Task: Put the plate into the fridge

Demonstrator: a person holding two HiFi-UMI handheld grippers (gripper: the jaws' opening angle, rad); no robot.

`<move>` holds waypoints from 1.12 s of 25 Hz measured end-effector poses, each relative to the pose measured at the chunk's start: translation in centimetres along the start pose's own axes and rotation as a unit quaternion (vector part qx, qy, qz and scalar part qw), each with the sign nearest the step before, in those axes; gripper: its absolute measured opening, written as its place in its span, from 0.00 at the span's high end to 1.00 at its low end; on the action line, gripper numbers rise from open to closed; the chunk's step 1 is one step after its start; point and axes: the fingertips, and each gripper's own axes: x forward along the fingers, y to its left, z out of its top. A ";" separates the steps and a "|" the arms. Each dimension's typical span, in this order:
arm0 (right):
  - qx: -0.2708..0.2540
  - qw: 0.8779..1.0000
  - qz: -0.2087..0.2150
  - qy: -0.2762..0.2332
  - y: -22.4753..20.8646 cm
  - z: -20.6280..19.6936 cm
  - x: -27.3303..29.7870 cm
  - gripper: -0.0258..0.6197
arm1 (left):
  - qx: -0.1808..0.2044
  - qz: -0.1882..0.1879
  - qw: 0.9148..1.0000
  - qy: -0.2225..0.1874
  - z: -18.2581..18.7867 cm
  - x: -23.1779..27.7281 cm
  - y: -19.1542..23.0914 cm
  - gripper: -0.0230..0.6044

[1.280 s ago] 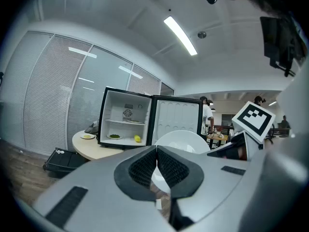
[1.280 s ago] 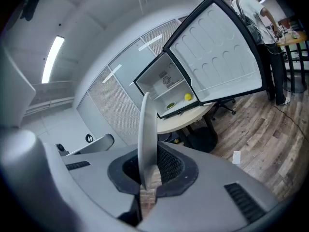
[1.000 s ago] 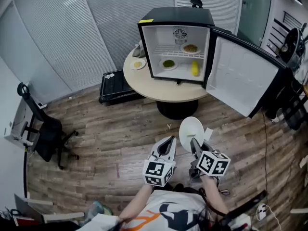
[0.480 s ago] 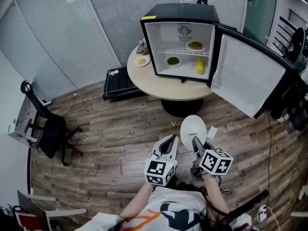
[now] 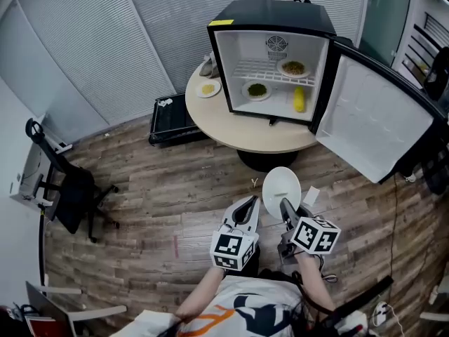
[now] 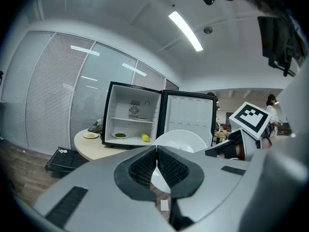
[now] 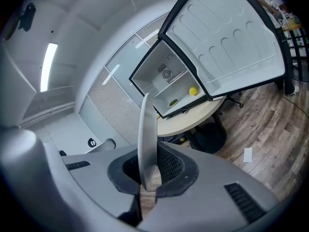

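Observation:
My right gripper (image 5: 285,211) is shut on the rim of a white plate (image 5: 281,189), which I carry above the wooden floor; in the right gripper view the plate (image 7: 147,137) stands edge-on between the pads. My left gripper (image 5: 247,210) hangs beside it, shut and empty, its pads (image 6: 145,167) pressed together. Ahead, the small black fridge (image 5: 273,20) stands on a round table (image 5: 252,133) with its door (image 5: 377,128) swung wide to the right. Inside it are two plates of food (image 5: 257,90) and a yellow item (image 5: 299,100).
Another plate of food (image 5: 208,88) lies on the table left of the fridge. A black case (image 5: 170,120) sits on the floor behind the table. An office chair (image 5: 66,184) stands at the left, and dark furniture (image 5: 438,69) at the right. White blinds line the back wall.
The fridge and table have shifted right and slightly down in the head view. Both grippers and the plate keep their pose.

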 end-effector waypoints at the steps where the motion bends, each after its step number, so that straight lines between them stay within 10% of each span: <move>1: 0.000 1.000 -0.003 -0.001 0.0 0.4 0.7 0.93 | -0.002 -0.001 1.000 0.001 0.1 0.6 0.6 0.94; 28: 0.069 0.995 -0.064 -0.022 1.9 6.9 18.8 0.93 | -0.017 -0.103 0.995 0.006 4.5 14.4 17.7 0.94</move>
